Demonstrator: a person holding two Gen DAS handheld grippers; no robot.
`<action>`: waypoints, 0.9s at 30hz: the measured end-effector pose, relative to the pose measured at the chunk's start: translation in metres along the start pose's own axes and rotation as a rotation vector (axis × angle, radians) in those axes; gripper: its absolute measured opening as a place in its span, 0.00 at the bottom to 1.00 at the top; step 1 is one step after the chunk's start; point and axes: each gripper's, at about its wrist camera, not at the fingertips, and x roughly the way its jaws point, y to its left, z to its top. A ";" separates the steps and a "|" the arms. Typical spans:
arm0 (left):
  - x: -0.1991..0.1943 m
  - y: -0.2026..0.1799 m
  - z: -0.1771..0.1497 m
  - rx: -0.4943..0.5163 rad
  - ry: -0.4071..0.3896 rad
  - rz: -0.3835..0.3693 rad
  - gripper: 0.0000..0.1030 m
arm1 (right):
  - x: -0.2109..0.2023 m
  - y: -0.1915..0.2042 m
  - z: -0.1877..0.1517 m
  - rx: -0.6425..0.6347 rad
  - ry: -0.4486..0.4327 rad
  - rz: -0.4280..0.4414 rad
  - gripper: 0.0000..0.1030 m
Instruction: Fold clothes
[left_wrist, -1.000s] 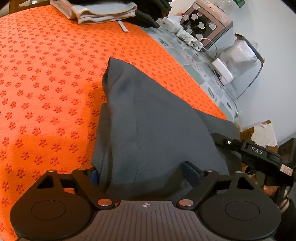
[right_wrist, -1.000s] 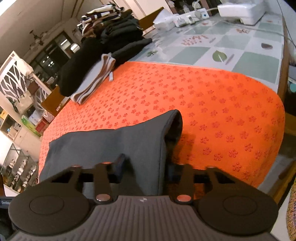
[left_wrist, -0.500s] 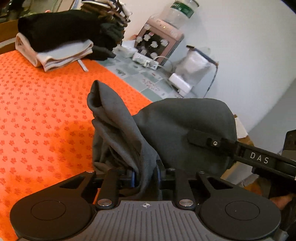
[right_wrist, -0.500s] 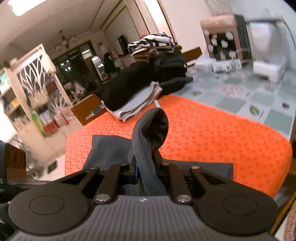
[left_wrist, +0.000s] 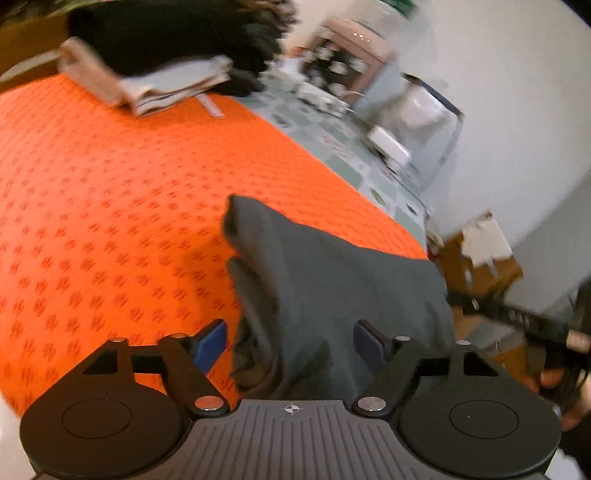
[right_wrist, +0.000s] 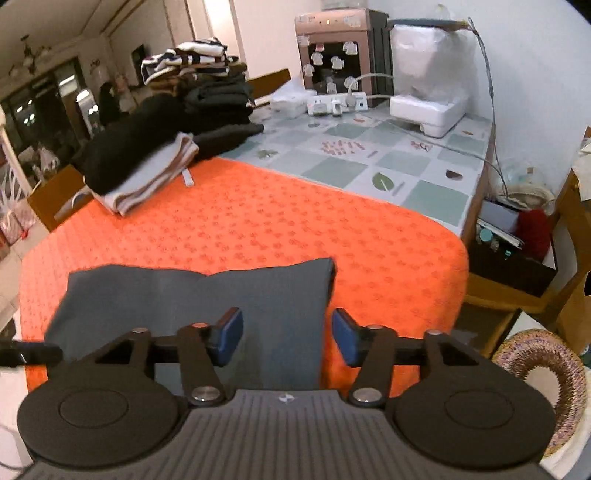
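1. Left wrist view: half a second back the left gripper (left_wrist: 291, 341) was pinching the grey garment (left_wrist: 332, 280); now its jaws are spread and the cloth lies on the orange mat (left_wrist: 110, 192).
2. Right wrist view: same for the right gripper (right_wrist: 286, 338), jaws apart, garment folded flat on the mat's near edge. Looks like that fold just got dropped.

Matt grey knit cloth garment (right_wrist: 207, 295) lying on textured orange cloth mat (right_wrist: 258, 221); beyond the mat, glossy tiled tabletop (right_wrist: 406, 162) showing, matt black plastic gripper (right_wrist: 287, 334) bodies.
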 end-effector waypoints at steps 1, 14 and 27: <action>-0.001 0.002 -0.001 -0.027 -0.008 0.007 0.82 | 0.000 -0.007 -0.001 0.001 0.013 0.008 0.61; 0.009 0.008 -0.039 -0.305 -0.053 0.104 0.82 | 0.025 -0.044 -0.021 -0.047 0.182 0.193 0.61; 0.029 -0.007 -0.059 -0.473 -0.048 0.069 0.82 | 0.071 -0.037 0.084 -0.314 0.099 0.352 0.73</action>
